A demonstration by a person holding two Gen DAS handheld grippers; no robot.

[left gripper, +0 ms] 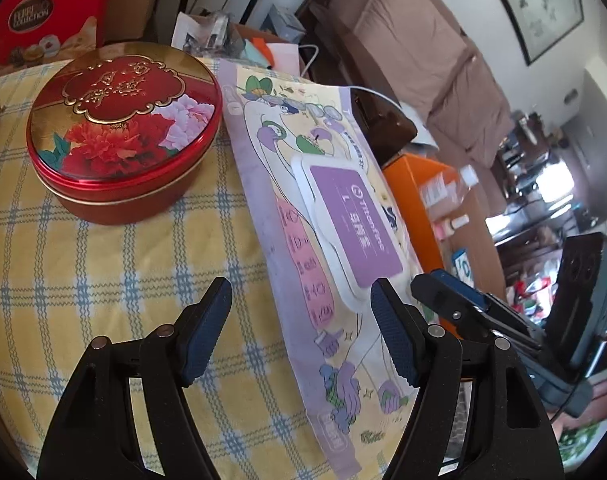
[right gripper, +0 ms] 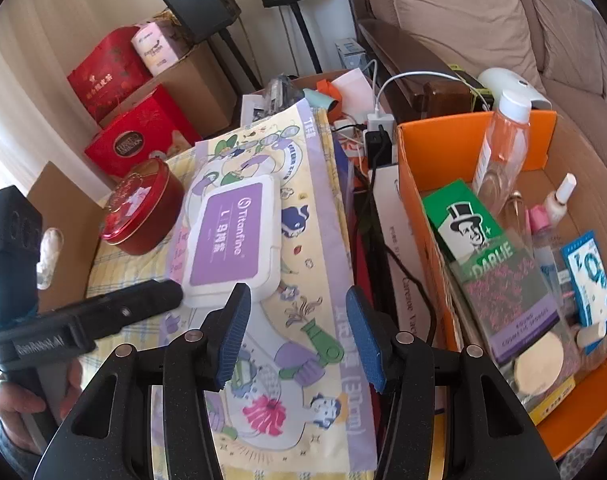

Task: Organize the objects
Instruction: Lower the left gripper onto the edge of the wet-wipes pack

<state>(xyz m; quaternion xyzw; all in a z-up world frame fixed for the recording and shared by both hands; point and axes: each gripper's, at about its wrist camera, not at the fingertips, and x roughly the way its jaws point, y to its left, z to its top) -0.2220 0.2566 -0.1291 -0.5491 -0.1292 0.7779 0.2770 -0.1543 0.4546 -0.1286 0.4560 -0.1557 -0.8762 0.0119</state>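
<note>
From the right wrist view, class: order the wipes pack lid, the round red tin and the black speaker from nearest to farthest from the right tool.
1. Wipes pack lid: just ahead of the right tool.
2. Round red tin: ahead-left.
3. Black speaker: far back, on its stand.

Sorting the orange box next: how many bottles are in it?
3 visible: a tall clear bottle leaning at the back, a small white-capped bottle and a pink-capped bottle beside it. Others may be hidden under the packets.
</note>
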